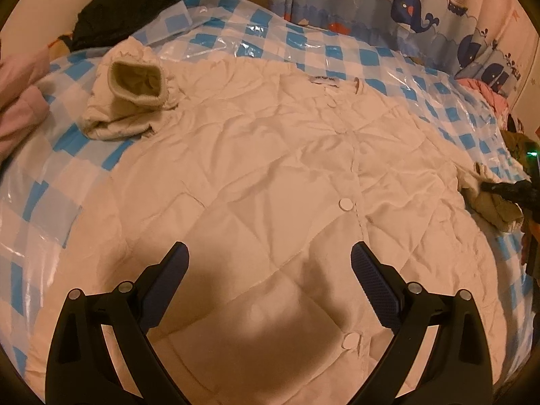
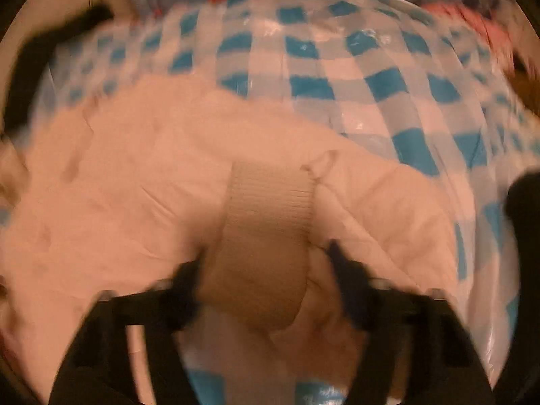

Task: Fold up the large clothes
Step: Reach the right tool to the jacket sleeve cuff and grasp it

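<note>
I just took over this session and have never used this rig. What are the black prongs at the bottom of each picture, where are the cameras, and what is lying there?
There is no robot arm. A person holds a two-finger gripper in each hand, and each picture comes from a fisheye camera on one gripper, looking along its fingers.

In the left wrist view, the left gripper is open above a cream quilted jacket, which lies buttoned on a blue checked cover under clear plastic. One sleeve is folded in.

The right wrist view is blurred. The right gripper has the other sleeve's ribbed cuff between its fingers; whether they pinch it I cannot tell.
</note>
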The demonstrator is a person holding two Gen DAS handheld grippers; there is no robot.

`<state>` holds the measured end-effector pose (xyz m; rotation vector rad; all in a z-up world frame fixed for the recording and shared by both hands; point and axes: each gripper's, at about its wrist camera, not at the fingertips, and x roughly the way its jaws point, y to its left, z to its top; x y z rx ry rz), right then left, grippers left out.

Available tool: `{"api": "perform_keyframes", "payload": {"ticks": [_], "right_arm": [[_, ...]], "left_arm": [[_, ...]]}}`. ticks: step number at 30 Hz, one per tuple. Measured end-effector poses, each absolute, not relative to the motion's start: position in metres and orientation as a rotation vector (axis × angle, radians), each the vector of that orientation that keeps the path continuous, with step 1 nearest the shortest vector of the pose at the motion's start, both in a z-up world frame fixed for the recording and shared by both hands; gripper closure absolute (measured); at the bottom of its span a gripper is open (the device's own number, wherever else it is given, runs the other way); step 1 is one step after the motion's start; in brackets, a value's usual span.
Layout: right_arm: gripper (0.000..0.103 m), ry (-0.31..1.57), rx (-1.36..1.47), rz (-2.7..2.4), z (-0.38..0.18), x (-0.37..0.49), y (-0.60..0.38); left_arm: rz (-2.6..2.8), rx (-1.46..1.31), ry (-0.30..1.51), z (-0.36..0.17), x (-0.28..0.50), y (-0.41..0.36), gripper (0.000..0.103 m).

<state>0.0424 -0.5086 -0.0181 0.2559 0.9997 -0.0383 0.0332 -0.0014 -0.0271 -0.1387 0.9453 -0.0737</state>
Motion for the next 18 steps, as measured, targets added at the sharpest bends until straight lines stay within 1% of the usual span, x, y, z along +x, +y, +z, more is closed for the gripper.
{"api": "perform_keyframes", "payload": {"ticks": [1, 2, 3, 4, 7, 11, 14, 15, 16, 18], "right_arm": [[0.068, 0.975, 0.300, -0.029, -0.011, 0.039, -0.516], [0.081, 0.923, 0.368, -0.025, 0.002, 0.031, -0.529], [0.084, 0.875, 0.435, -0.004, 0.012, 0.024, -0.538], [0.084, 0.808, 0.513, 0.029, 0.025, 0.014, -0.553], [0.084, 0.735, 0.591, 0.000, 0.046, -0.004, -0.581], [0.086, 0.462, 0.798, -0.141, 0.063, -0.060, -0.645], [0.086, 0.301, 0.894, -0.238, 0.074, -0.103, -0.685], [0.086, 0.212, 0.935, -0.278, 0.077, -0.128, -0.703], [0.092, 0.166, 0.952, -0.308, 0.079, -0.143, -0.713], [0.092, 0.124, 0.998, -0.396, 0.074, -0.179, -0.737]], "left_arm": [[-0.078, -0.140, 0.952, -0.029, 0.034, -0.002, 0.010], [-0.080, -0.136, 0.957, -0.030, 0.034, -0.004, 0.010], [-0.078, -0.131, 0.959, -0.032, 0.035, -0.004, 0.010], [-0.074, -0.126, 0.959, -0.033, 0.036, -0.005, 0.010], [-0.065, -0.124, 0.966, -0.037, 0.037, -0.005, 0.010], [-0.071, -0.152, 0.980, -0.039, 0.038, -0.001, 0.010], [-0.070, -0.154, 0.977, -0.038, 0.038, 0.000, 0.010], [-0.070, -0.158, 0.977, -0.038, 0.038, 0.001, 0.010], [-0.071, -0.163, 0.978, -0.038, 0.038, 0.001, 0.010], [-0.080, -0.174, 0.986, -0.039, 0.038, 0.001, 0.010]]}}
